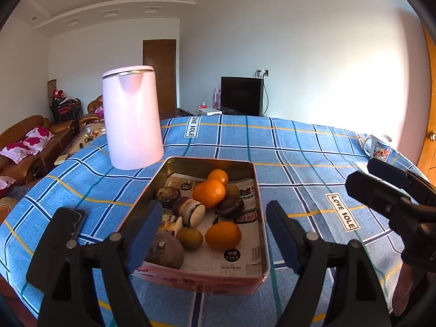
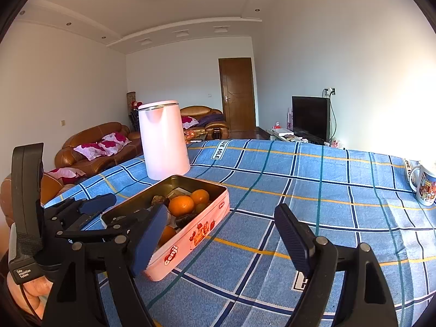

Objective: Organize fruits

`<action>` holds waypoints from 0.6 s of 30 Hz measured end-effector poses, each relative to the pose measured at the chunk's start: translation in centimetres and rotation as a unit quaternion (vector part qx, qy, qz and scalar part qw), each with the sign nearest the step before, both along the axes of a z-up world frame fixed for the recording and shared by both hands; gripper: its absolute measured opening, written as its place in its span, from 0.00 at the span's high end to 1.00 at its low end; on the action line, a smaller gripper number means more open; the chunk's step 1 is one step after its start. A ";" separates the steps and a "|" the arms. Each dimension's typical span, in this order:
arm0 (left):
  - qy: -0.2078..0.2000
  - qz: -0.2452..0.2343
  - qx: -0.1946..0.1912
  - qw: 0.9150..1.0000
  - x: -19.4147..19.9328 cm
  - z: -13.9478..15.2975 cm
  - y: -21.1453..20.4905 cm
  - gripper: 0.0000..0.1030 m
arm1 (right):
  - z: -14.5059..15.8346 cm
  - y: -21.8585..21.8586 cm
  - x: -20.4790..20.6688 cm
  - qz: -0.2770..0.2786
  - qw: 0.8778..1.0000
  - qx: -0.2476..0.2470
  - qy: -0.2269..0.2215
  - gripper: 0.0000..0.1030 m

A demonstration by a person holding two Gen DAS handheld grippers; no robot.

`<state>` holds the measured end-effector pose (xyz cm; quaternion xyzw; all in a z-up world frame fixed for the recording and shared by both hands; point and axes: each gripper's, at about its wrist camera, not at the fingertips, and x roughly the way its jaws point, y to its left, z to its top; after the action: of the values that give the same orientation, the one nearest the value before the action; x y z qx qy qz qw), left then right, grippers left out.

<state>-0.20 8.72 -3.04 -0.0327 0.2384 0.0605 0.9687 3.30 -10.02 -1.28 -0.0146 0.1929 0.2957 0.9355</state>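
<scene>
1. The left tongs [image 1: 212, 231] stand open and empty over the tin [image 1: 253, 179].
2. The right tongs [image 2: 220, 237] stand open, empty, right of the tin.
3. The oranges [image 1: 209, 193] lie inside the tin.

The tablecloth [image 1: 299, 150] was blue, crossed by white, navy, teal and yellow lines. The tin [image 2: 190, 242] was pink outside with red fruit prints, brassy inside. Oranges [image 1: 209, 193] glowed orange. At eleven o'clock stood a pale pink kettle [image 1: 132, 120].
</scene>
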 end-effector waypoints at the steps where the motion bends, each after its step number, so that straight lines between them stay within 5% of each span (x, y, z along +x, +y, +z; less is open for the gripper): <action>1: 0.000 0.000 0.000 1.000 0.0 0.0 0.0 0.16 | -0.1 0.0 0.0 0.000 1.000 0.000 0.001 0.20; 18: -0.012 0.002 0.007 1.000 -0.6 0.6 -0.6 0.01 | -0.2 -0.6 -0.5 -0.004 1.000 0.002 -0.007 0.20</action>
<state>-0.76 8.07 -2.40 -0.0270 0.2263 0.0636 0.9716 2.80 -10.65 -1.45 -0.0139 0.1862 0.2923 0.9379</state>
